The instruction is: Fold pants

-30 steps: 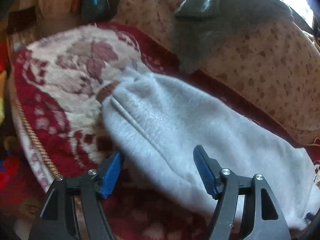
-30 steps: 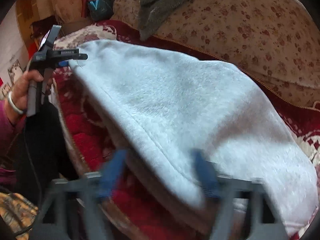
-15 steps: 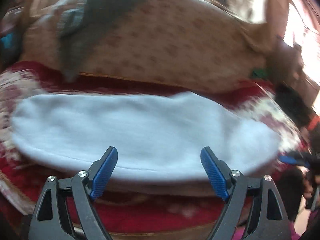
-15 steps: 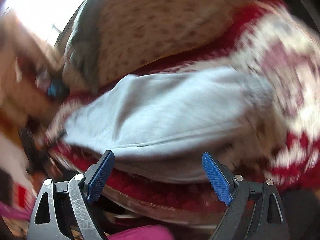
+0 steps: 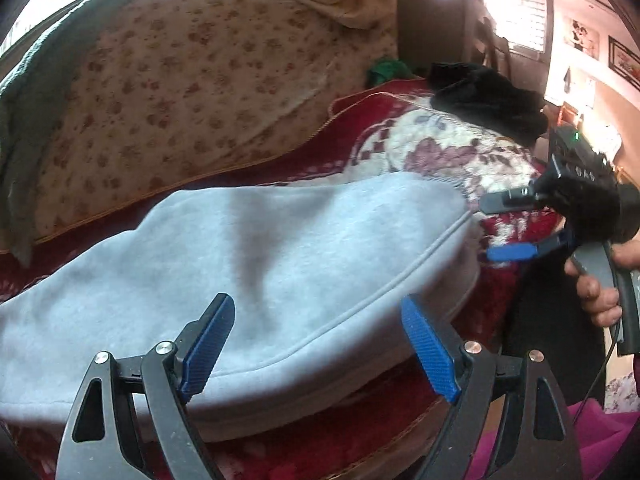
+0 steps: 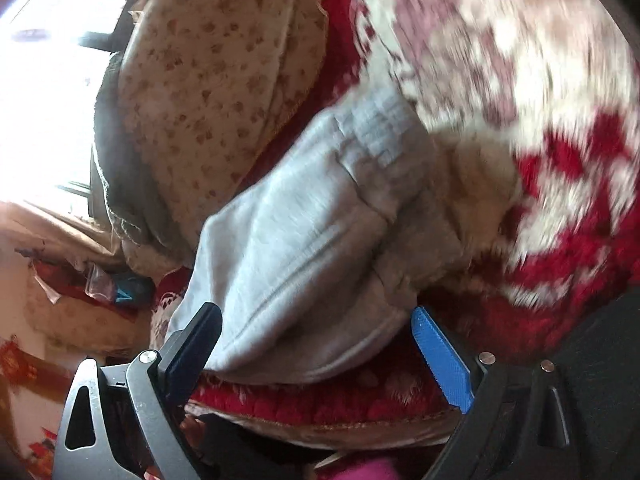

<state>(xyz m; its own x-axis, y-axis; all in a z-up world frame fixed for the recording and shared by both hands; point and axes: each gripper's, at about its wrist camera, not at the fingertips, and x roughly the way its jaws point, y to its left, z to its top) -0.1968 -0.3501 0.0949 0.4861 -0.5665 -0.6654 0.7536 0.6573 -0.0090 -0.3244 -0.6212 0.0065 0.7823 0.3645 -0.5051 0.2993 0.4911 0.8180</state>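
Observation:
Light grey fleece pants [image 5: 280, 264] lie folded lengthwise on a red and white floral blanket [image 5: 452, 148]. My left gripper [image 5: 316, 344] is open, its blue pads astride the pants' near edge, holding nothing. My right gripper [image 5: 496, 228] shows in the left wrist view at the pants' right end, open and turned on its side. In the right wrist view the right gripper [image 6: 316, 352] is open around the ribbed end of the pants [image 6: 320, 240]; the jaws do not grip the cloth.
A beige flowered cushion [image 5: 180, 92] backs the seat, with a grey-green cloth [image 5: 28, 92] draped on its left. A black garment [image 5: 488, 100] lies at the far right. The blanket's front edge [image 6: 340, 420] is just under the grippers.
Both grippers swung to the right. The left now looks along the pants toward their right end; the right rolled on its side and closed in on the ribbed end. Both stayed open.

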